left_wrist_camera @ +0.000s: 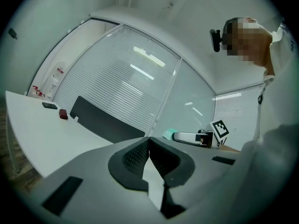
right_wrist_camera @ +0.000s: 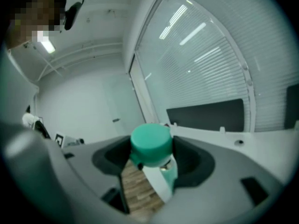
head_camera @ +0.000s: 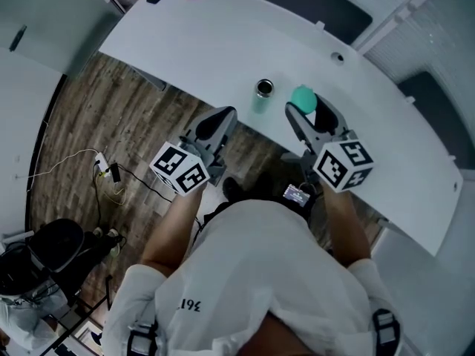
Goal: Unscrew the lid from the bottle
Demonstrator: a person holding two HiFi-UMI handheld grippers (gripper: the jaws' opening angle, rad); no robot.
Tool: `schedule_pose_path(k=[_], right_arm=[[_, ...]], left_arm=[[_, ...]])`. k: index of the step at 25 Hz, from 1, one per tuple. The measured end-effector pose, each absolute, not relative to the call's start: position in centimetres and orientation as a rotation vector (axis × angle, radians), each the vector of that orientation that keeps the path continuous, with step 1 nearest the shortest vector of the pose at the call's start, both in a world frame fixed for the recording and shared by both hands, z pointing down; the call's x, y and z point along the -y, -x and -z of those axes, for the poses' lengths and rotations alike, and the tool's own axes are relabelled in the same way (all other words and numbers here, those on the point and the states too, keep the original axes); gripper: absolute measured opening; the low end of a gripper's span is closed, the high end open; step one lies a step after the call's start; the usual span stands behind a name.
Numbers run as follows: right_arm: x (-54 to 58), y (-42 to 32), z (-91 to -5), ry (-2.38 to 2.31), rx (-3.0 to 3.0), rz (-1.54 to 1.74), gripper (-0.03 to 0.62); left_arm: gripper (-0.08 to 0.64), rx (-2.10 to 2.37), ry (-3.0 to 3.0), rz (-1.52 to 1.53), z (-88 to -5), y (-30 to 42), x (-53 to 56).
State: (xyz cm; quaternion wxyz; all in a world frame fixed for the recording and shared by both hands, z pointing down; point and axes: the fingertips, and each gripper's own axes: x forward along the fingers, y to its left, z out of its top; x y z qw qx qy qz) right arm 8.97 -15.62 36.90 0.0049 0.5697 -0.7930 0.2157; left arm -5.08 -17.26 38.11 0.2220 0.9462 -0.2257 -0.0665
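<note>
I am holding the round green plastic lid (right_wrist_camera: 150, 143) tight between the jaws of my right hand-held gripper (head_camera: 307, 110), up in the air and apart from the bottle. The small green bottle with the shiny metal rim (head_camera: 263, 96) is standing upright on the white curved surface (head_camera: 223, 43), close to the edge nearest me. Its top is open, so I am thinking the unscrewing is done. My left hand-held gripper (left_wrist_camera: 148, 147) is closed with nothing in it. It is hanging in the air near the bottle and is not touching it. That is what is worrying me most: nothing is holding the bottle, and both grippers are close to it. If I bump it, it could tip over or fall off the edge onto the brown wooden floor (head_camera: 111, 124). The lid could go wrong too, because the jaws are pressing on its smooth round side, so it may slip out and drop if I loosen my squeeze or turn my hand. The mouth of the bottle is looking dark, and I cannot tell if anything is inside. If it is holding a drink, a tip would spill it.
</note>
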Motion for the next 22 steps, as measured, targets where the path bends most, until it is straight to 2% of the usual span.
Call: schedule_pose_path(k=[16, 22], right_arm=[[10.9, -6.2, -39.9, -1.782, 2.464, -1.022, 0.295], [10.1, -4.8, -40.3, -1.789, 2.453, -1.043, 0.295]], left_arm=[[0.021, 0.706, -2.464, 0.087, -41.9, 8.4, 13.0], [0.021, 0.673, -2.449, 0.081, -42.0, 9.2, 12.3]])
